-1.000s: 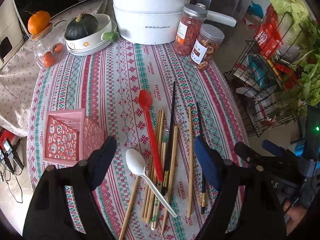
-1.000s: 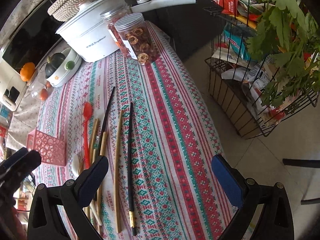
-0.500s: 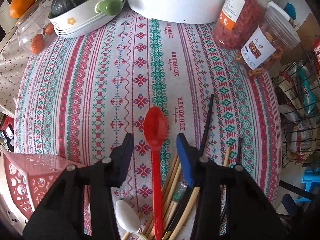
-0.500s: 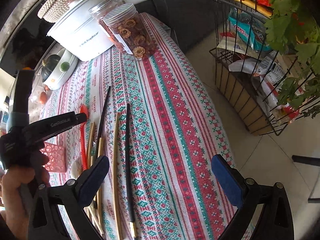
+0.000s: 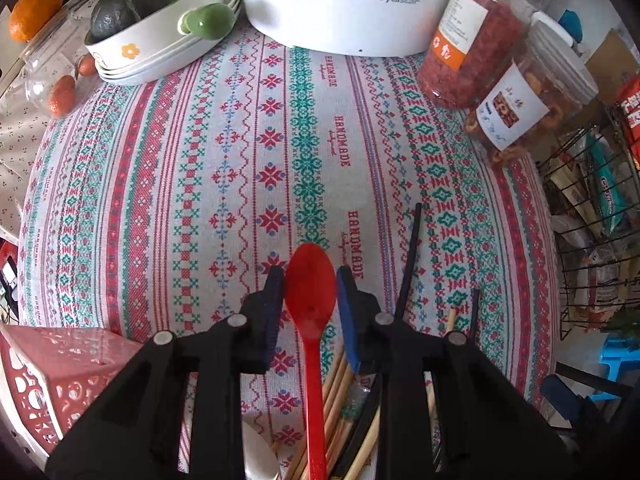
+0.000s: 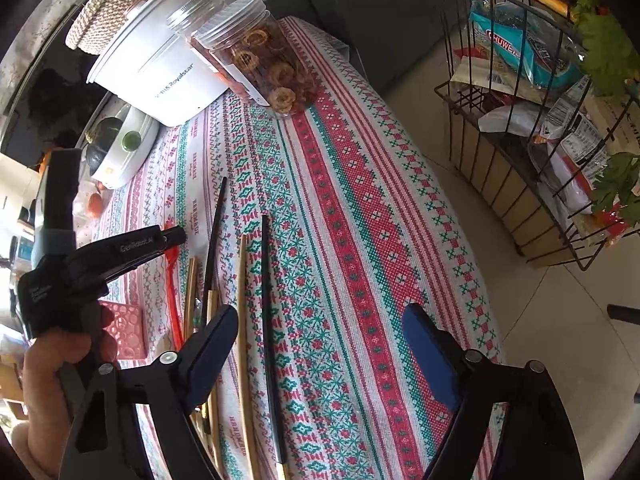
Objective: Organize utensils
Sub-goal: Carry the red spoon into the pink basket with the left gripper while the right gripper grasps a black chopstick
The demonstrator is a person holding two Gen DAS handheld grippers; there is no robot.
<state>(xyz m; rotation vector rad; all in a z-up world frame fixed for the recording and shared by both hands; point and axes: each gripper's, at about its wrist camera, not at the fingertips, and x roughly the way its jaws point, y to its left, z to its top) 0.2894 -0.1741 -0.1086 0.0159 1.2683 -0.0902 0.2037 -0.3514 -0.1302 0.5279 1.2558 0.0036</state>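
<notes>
Left gripper (image 5: 310, 280): we see its jaws, just closing, hugging the red spoon (image 5: 312, 320)'s bowl, lower centre of frame.
Right gripper (image 6: 320, 344): jaws apart, just narrowing, above a black chopstick (image 6: 269, 320).
Pink basket (image 5: 52, 368): lower left.

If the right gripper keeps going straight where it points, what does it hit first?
Probably the black chopstick lying between the right gripper's open fingers on the tablecloth; depth is hard to judge.
</notes>
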